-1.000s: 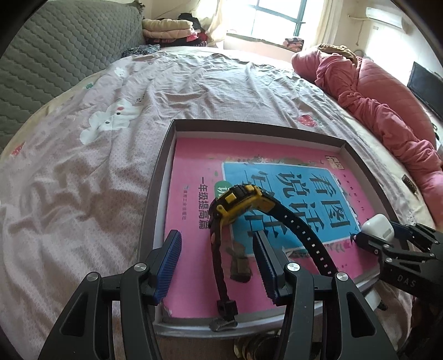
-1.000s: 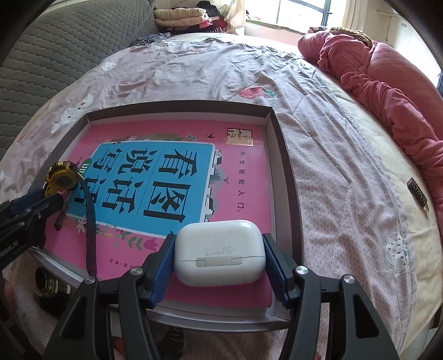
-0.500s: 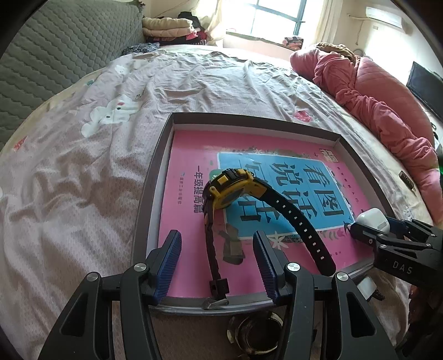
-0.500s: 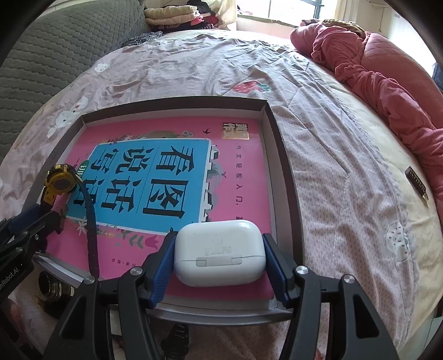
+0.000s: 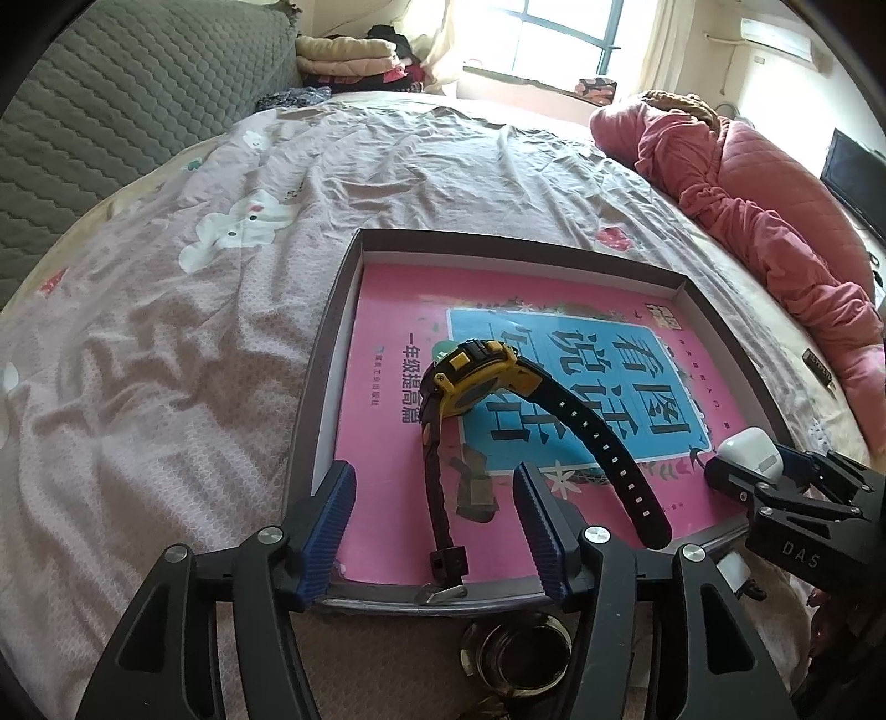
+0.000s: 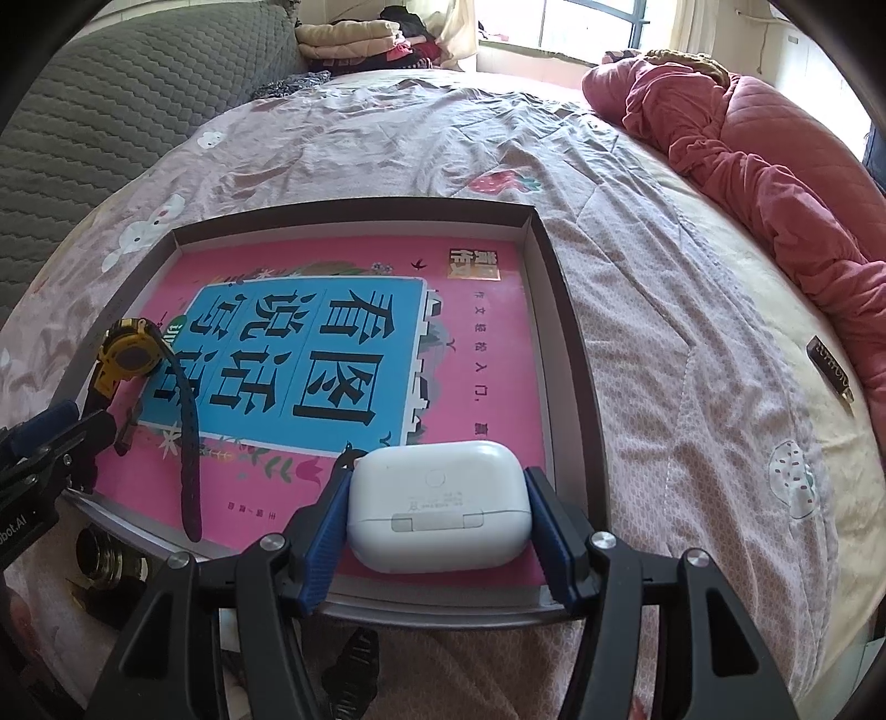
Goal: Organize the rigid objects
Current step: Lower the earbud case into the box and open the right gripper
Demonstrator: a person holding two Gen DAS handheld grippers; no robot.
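brass object point(image 5: 518, 653) partly hidden behind tray point(image 5: 310, 421)

A crumpled pink quilt point(image 5: 775, 232) is lying along the bed's far side, and folded clothes point(image 5: 349, 58) are sitting stacked by the window point(image 5: 559, 27).

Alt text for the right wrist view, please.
The right gripper holds a white earbud case between its blue fingers over the near corner of a shallow box on a bed, above a pink book. A yellow-and-black watch lies at left.
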